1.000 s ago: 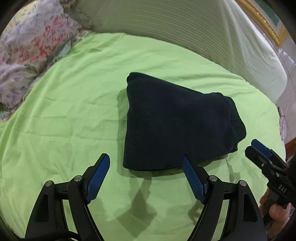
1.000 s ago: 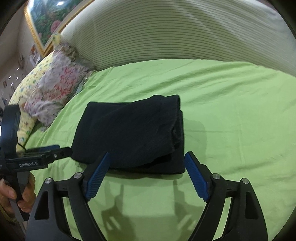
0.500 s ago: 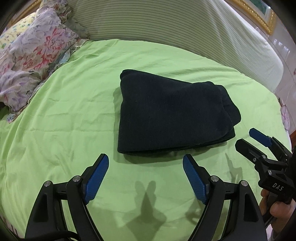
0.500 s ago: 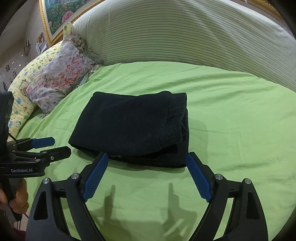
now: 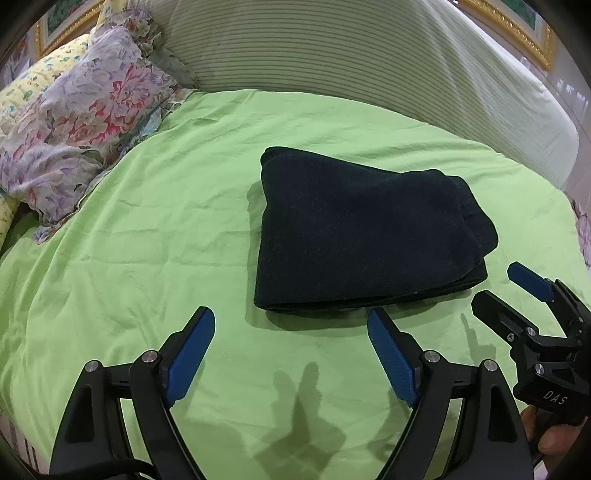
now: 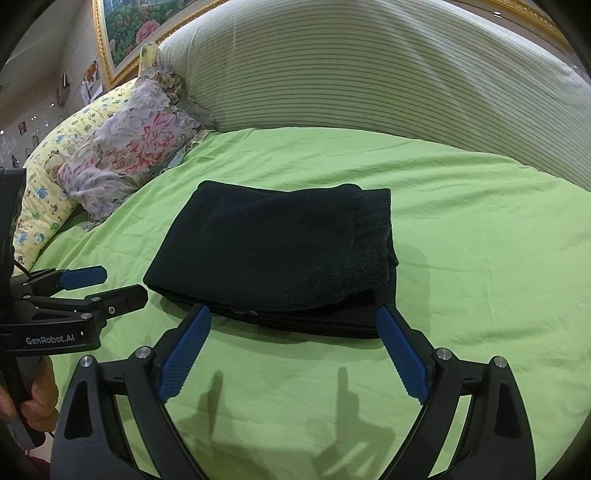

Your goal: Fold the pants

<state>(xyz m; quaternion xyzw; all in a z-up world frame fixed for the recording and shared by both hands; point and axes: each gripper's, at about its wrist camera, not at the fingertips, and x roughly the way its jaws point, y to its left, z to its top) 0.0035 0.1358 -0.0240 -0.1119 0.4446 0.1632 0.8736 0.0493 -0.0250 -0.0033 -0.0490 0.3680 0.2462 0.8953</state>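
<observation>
Dark pants (image 5: 362, 236) lie folded on our green sheet (image 5: 166, 229). Our left gripper (image 5: 291, 328) and right gripper (image 6: 293, 325) hang just short of them, jaws wide, opening, nothing between them.

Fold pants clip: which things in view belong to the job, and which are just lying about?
Job: pants, folded on the green sheet; left tongs and right tongs, both opening, nothing between them.

Lying about: floral pillow; yellow pillow; striped headboard; framed picture.

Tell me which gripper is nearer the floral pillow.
Left. The left gripper sits on the floral pillow's side of the folded dark pants; the right gripper is past their opposite end.
</observation>
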